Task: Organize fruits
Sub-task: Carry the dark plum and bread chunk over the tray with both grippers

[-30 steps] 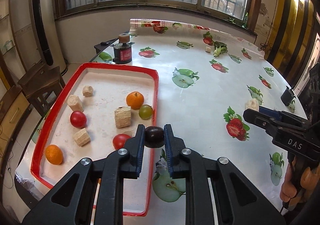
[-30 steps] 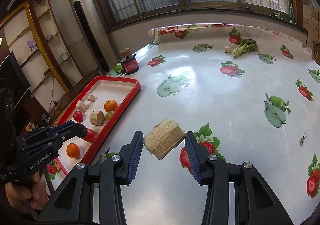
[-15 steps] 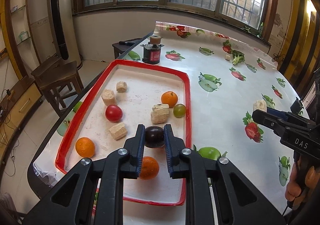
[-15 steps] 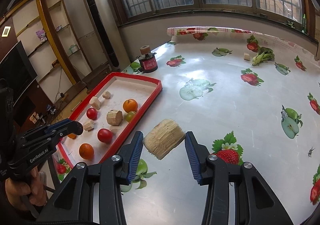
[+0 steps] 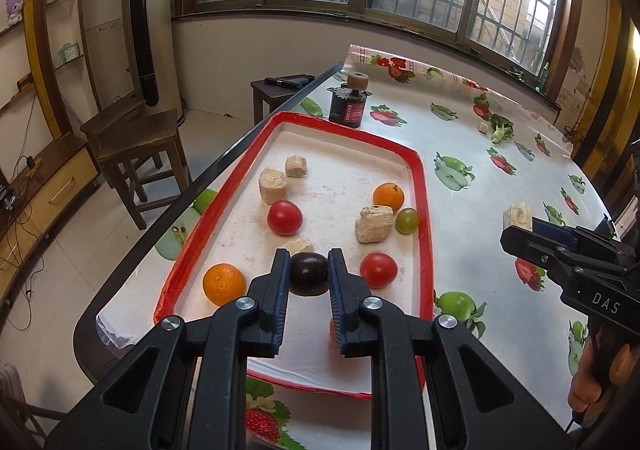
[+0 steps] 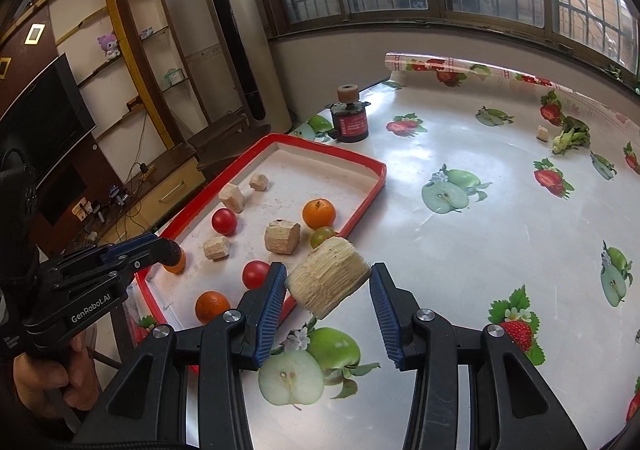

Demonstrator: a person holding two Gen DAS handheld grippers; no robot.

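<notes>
Window-lit table point(image 6: 500, 250): right wrist view alone shows fibrous chunk point(image 6: 328, 282) gripped

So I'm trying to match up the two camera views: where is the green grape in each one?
Left wrist: the green grape lies by the right rim of the red tray, beside a beige chunk.
Right wrist: the grape peeks out just above the held beige block.
Shared landmark: the orange right behind it.

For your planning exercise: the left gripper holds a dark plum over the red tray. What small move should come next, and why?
Probably lower the plum and open the left gripper: it is already over a bare patch of the tray, between an orange and a tomato.
</notes>
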